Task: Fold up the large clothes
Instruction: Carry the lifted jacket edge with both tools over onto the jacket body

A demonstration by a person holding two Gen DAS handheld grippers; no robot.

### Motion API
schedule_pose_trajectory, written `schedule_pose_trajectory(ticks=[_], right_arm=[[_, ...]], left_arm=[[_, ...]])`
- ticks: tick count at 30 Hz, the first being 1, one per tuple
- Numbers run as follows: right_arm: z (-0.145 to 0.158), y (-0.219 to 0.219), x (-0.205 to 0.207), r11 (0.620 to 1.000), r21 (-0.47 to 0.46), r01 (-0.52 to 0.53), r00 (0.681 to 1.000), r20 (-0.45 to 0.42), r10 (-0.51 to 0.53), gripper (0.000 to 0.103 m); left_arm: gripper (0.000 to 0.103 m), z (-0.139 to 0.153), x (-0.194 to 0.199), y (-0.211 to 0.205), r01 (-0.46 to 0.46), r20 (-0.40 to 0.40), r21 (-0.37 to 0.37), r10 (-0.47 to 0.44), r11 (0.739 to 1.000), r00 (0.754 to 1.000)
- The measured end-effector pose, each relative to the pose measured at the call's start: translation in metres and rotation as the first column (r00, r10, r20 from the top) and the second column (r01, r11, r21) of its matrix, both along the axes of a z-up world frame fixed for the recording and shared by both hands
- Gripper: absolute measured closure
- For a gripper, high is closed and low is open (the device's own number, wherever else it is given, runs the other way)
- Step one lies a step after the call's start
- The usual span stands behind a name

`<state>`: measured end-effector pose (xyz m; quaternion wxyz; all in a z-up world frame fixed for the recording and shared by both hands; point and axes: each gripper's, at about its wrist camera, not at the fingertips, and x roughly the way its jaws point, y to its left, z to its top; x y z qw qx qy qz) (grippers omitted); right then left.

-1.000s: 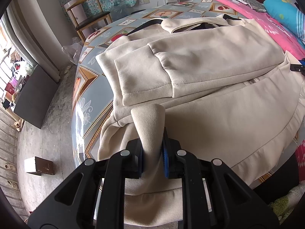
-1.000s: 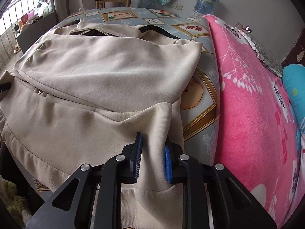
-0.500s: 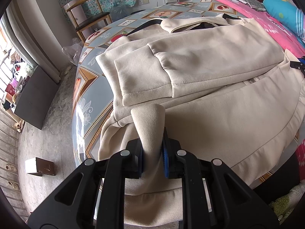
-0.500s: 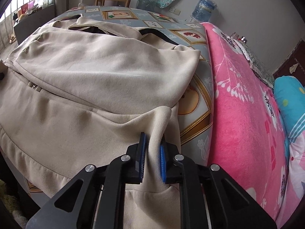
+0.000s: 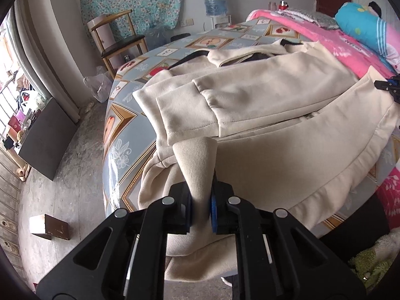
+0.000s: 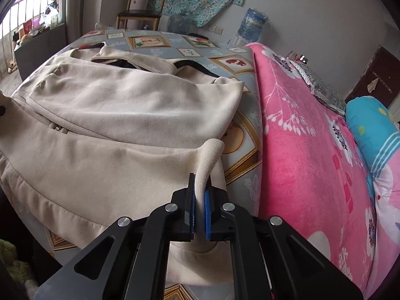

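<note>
Left hand-held gripper (image 5: 202, 200) clamped on ribbed hem of beige jacket (image 5: 262, 105); right hand-held gripper (image 6: 200, 208) likewise pinching hem. Ahead, sleeves folded across bed (image 6: 160, 41).

A lived-in bedroom at home.
A bed (image 6: 175, 47) with a pink floral blanket (image 6: 307, 155), a wooden chair (image 5: 117, 40) by the far wall, a water jug (image 5: 213, 1), and a hanging floral cloth (image 5: 132, 0).

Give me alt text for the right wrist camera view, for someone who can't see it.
The right gripper is shut on the ribbed hem of a beige jacket spread on a bed, its sleeves folded across the front. A pink blanket lies to the right, with a chair and a water jug by the far wall.
</note>
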<state>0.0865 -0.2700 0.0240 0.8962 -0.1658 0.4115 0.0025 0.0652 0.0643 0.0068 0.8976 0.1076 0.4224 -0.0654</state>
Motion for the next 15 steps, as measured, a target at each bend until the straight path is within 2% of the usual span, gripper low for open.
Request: schedule_pose_trajectory(ticks=[5, 8, 11, 15], right_arm=[[0.032, -0.003, -0.032, 0.999, 0.040, 0.032, 0.995, 0.097, -0.036, 0.097], [0.052, -0.006, -0.038, 0.996, 0.080, 0.035, 0.987, 0.152, -0.047, 0.097], [0.069, -0.006, -0.027, 0.997, 0.069, 0.021, 0.978, 0.207, -0.035, 0.097], [0.085, -0.007, 0.016, 0.998, 0.066, -0.005, 0.969, 0.245, -0.011, 0.097]], left_arm=[[0.093, 0.029, -0.031, 0.007, -0.004, 0.058, -0.052, 0.007, 0.999, 0.998], [0.093, 0.049, -0.038, 0.017, -0.008, 0.079, -0.121, 0.017, 0.993, 0.997], [0.093, 0.069, -0.033, 0.024, 0.007, 0.123, -0.159, 0.012, 0.987, 0.992], [0.093, 0.090, 0.000, 0.031, 0.034, 0.180, -0.163, -0.004, 0.986, 0.984]])
